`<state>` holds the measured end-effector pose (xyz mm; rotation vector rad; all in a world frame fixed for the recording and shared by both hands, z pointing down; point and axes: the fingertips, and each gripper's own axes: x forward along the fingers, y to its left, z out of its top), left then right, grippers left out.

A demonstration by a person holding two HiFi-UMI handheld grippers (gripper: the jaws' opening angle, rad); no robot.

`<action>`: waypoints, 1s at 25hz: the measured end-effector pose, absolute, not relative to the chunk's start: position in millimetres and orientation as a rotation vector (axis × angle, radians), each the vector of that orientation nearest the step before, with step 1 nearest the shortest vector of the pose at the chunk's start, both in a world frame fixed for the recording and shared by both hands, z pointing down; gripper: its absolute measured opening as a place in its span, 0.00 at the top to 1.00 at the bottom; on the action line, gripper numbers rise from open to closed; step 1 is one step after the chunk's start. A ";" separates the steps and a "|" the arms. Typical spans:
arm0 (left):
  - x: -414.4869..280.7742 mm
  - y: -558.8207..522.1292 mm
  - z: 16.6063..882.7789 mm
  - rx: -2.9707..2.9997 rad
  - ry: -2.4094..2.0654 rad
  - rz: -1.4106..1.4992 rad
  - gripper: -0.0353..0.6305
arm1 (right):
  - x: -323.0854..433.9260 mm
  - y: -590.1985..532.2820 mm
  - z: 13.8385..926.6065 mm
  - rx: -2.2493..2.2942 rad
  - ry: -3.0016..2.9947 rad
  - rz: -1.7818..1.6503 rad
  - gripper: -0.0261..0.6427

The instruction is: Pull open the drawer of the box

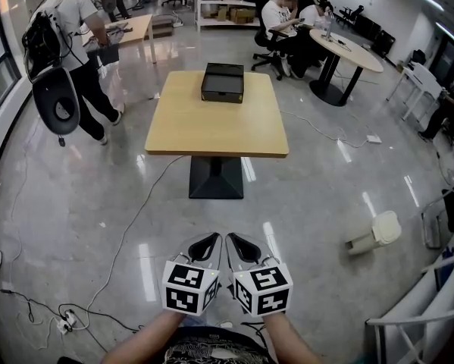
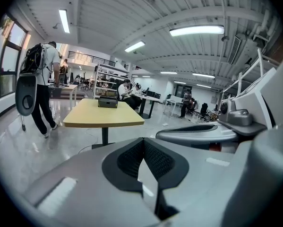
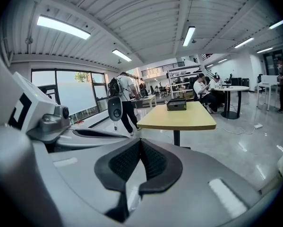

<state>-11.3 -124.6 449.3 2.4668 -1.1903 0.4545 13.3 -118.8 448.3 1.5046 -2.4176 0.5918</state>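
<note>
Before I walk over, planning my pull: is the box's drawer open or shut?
Shut, apparently: the box on the table shows a flush front, nothing slid out.

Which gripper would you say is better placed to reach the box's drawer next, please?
Neither clearly: the left gripper and right gripper are side by side, both shut, well short of the table, with the box centred ahead at its far edge. Either would serve.
</note>
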 end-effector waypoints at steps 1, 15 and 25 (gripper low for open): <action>-11.3 -123.5 449.2 2.463 -1.190 0.455 0.92 | 13.7 -117.7 448.3 1.504 -2.415 0.594 0.95; -12.2 -113.0 449.0 2.432 -1.195 0.452 0.92 | 10.5 -105.4 450.1 1.464 -2.399 0.598 0.95; -4.8 -108.7 455.6 2.447 -1.151 0.455 0.92 | 20.4 -100.4 456.2 1.497 -2.359 0.605 0.95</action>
